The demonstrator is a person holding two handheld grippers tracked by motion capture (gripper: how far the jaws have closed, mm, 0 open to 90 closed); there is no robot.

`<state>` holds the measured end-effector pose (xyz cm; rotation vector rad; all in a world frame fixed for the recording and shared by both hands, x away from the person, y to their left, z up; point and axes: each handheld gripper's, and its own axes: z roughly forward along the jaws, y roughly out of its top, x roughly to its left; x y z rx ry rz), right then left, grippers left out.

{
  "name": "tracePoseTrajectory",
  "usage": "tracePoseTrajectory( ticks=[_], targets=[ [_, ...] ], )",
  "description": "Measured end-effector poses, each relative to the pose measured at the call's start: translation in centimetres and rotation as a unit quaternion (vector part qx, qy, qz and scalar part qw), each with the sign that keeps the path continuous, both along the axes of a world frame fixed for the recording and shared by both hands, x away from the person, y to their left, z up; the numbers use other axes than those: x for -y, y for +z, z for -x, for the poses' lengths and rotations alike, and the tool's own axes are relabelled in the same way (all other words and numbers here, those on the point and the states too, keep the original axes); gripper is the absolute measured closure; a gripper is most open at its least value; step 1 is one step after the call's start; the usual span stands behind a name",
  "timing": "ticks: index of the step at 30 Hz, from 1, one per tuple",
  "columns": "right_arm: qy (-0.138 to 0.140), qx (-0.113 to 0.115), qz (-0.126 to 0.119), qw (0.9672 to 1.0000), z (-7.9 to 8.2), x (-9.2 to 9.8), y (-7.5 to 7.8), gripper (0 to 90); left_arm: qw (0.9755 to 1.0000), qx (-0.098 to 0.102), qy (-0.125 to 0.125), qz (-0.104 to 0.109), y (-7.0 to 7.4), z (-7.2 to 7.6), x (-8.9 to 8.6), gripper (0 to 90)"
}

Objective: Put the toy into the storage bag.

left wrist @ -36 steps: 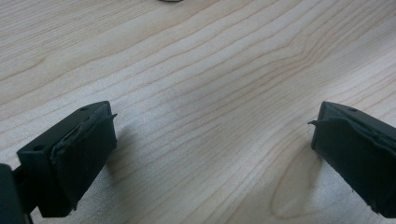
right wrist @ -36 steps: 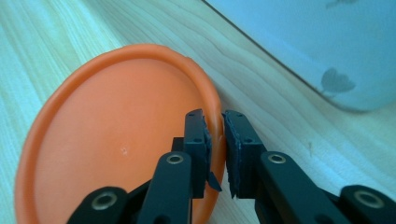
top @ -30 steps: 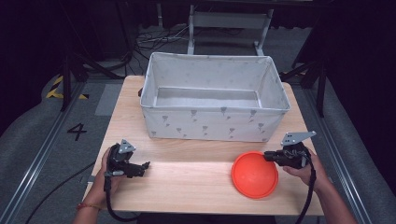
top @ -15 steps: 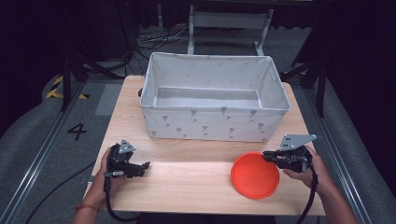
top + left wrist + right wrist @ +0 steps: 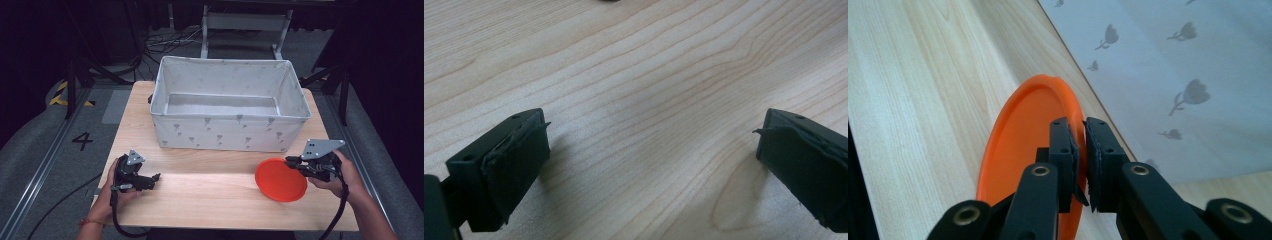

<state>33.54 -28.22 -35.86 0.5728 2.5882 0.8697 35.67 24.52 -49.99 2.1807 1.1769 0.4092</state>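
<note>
Counter (image 5: 210, 195): light wood, pale grain running lengthwise, bare across its near middle. Fabric bin (image 5: 227, 112): grey-white, rectangular, open-topped, printed with small grey flower motifs, standing on the far half of the counter; interior looks empty. Orange plate (image 5: 281, 179): round, shallow-rimmed, at the near right of the counter just in front of the bin's right corner; in the right gripper view it stands tilted on edge beside the bin wall. Right gripper (image 5: 295, 163): held in the person's right hand (image 5: 340, 175), fingers (image 5: 1064, 150) closed almost together on the plate's rim. Left gripper (image 5: 152, 178): held in the left hand (image 5: 117, 187) at the near left of the counter, well apart from the plate; fingers (image 5: 519, 160) spread wide over bare wood, holding nothing. Surroundings: dark room; grey floor (image 5: 45, 150) with a black "4" marking (image 5: 82, 141), yellow-black hazard tape (image 5: 62, 95), loose cables (image 5: 165, 42) and a metal frame (image 5: 245, 25) behind the counter.
</note>
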Motion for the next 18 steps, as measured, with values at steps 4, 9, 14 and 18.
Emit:
tracePoseTrajectory(
  ticks=[4, 9, 14, 18],
  targets=[
    [0.000, 0.005, 0.006, 1.0000, 0.1, 0.0, 0.9, 83.2, 1.0000, 0.001, -0.002, 0.000, 0.0, 0.0, 0.0, 1.9],
    [-0.004, 0.011, 0.011, 0.9999, 0.3, 0.4, 2.3, 83.2, 0.9999, -0.002, -0.011, 0.000, 0.0, 0.1, -0.1, 1.9],
    [-0.013, 0.017, 0.001, 0.9998, 0.5, 1.3, 3.7, 83.2, 0.9999, 0.000, -0.010, -0.001, 0.0, 0.0, -0.1, 1.9],
    [-0.016, 0.022, -0.006, 0.9996, 0.6, 2.0, 5.1, 83.2, 0.9999, 0.000, -0.010, -0.001, 0.0, 0.1, -0.1, 1.9]
  ],
)
